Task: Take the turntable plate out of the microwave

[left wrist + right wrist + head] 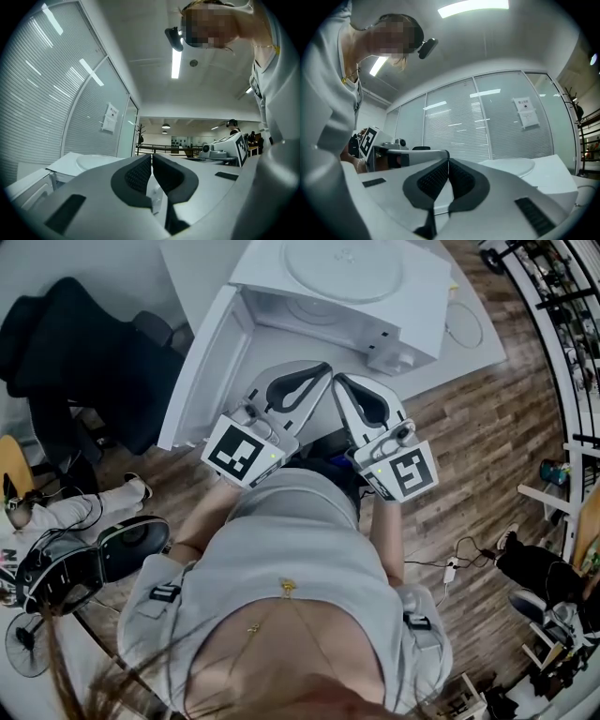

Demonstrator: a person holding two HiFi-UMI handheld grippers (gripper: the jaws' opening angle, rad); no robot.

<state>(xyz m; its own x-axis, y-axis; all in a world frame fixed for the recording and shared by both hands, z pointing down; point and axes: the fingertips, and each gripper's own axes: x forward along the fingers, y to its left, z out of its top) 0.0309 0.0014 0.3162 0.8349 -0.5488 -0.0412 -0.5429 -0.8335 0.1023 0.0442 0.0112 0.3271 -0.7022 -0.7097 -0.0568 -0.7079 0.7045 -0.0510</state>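
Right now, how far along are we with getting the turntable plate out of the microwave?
Done, it seems: the turntable plate lies on top of the microwave, outside the cavity. In hand: nothing. The left claw and right claw are both shut and empty, held clear of the oven. Left: nothing of the task itself, though the door stands open.
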